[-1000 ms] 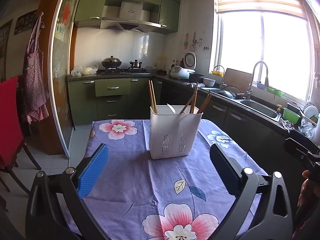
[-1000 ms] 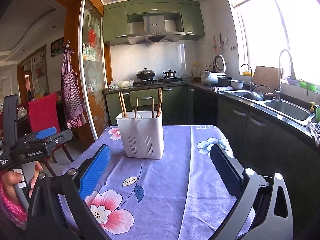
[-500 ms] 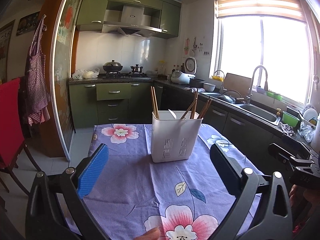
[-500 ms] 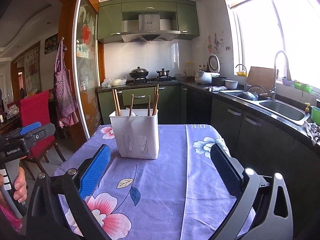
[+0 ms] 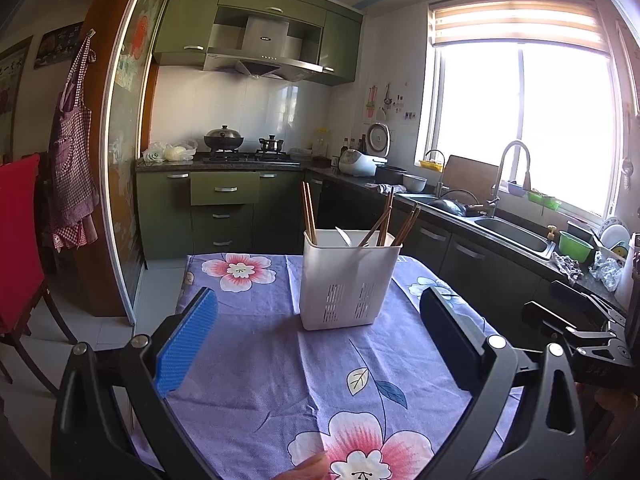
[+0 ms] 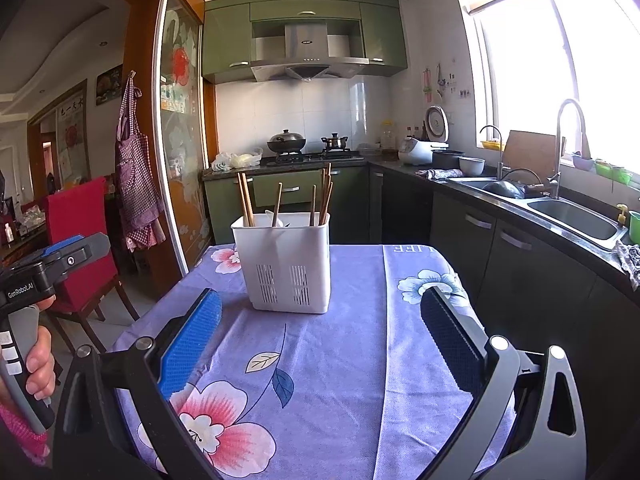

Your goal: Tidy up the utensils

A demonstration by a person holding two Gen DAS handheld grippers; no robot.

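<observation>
Both handheld grippers hover above a table draped with a purple floral tablecloth [image 5: 260, 360], each with nothing between its pads. The left gripper [image 5: 318, 338] has its jaws spread wide; its blue pad [image 5: 188, 340] stands to one side and its dark pad [image 5: 448, 340] to the other, with bare cloth showing between them. The right gripper [image 6: 320, 338] is likewise wide apart and holds nothing.

The white plastic utensil holder [image 5: 348, 280] stands upright on the cloth ahead of the left gripper, beyond its fingertips and slightly toward the dark-pad side, well clear of both pads. From the right gripper the same holder [image 6: 286, 264] lies ahead and toward the blue-pad side, also untouched. Wooden chopsticks [image 5: 309, 214] rise from it, some upright and some leaning; in the right wrist view the chopsticks [image 6: 246, 200] stand in separate clusters. A white spoon [image 5: 343, 236] shows just above the rim.

Beyond the right gripper's dark-pad side runs a counter with a steel sink [image 6: 572, 220]; a red chair [image 6: 78, 236] stands beyond the blue-pad side.
</observation>
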